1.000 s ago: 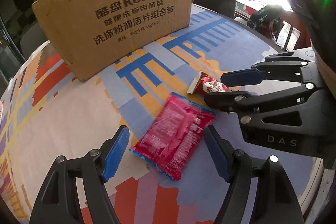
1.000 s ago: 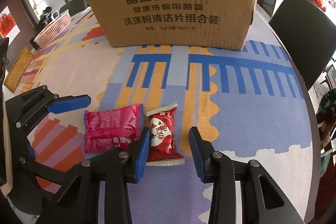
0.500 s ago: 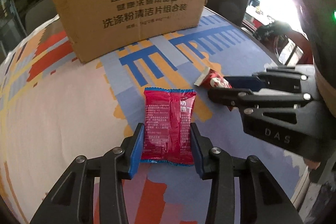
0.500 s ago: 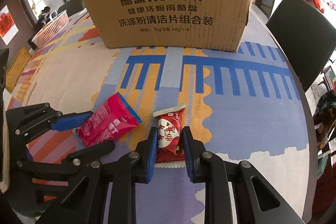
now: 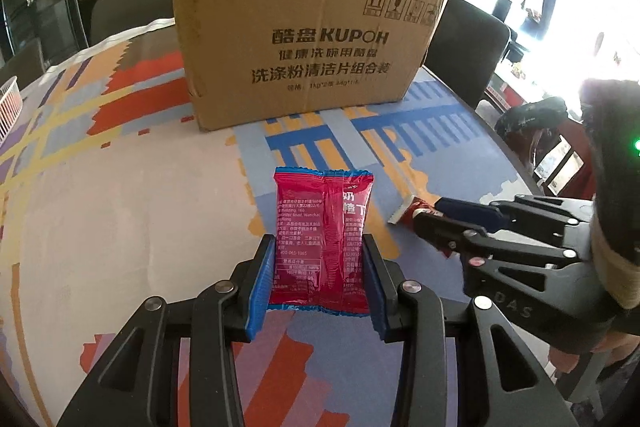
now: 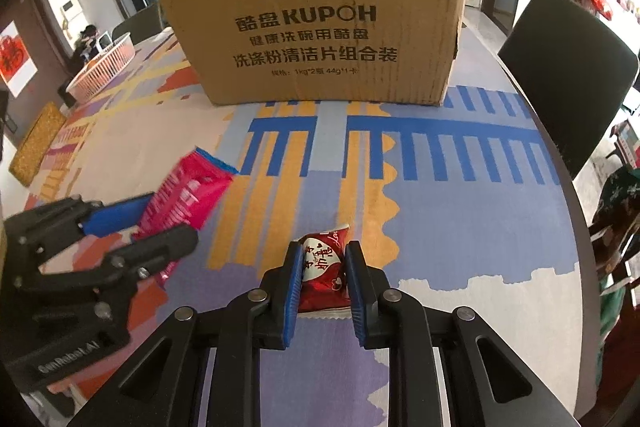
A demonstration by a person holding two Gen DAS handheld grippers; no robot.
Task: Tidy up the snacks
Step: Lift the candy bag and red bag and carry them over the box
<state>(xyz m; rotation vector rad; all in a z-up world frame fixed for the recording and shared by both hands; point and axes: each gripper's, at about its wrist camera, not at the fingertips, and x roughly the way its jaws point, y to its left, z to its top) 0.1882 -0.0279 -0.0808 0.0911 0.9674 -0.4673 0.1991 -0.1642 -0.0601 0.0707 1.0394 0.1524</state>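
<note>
My left gripper (image 5: 318,267) is shut on a pink-red snack packet with blue ends (image 5: 320,235) and holds it upright above the table; both also show at the left of the right wrist view, the gripper (image 6: 138,223) and the packet (image 6: 188,195). My right gripper (image 6: 322,275) is shut on a small red candy packet with white lettering (image 6: 324,263), low over the table. In the left wrist view that gripper (image 5: 444,217) and its packet (image 5: 412,209) show at the right. A brown cardboard box (image 5: 304,47) stands behind, and also shows in the right wrist view (image 6: 320,27).
The round table wears a patterned cloth (image 6: 460,195). A white basket (image 6: 104,67) and a yellow mat (image 6: 38,143) lie at the far left. Dark chairs stand behind the box (image 5: 128,7) and to the right (image 6: 568,75).
Both grippers have closed on their packets. The left one has lifted its pink-red packet upright and turned towards the box; the right one has squeezed tighter on the small red packet.
</note>
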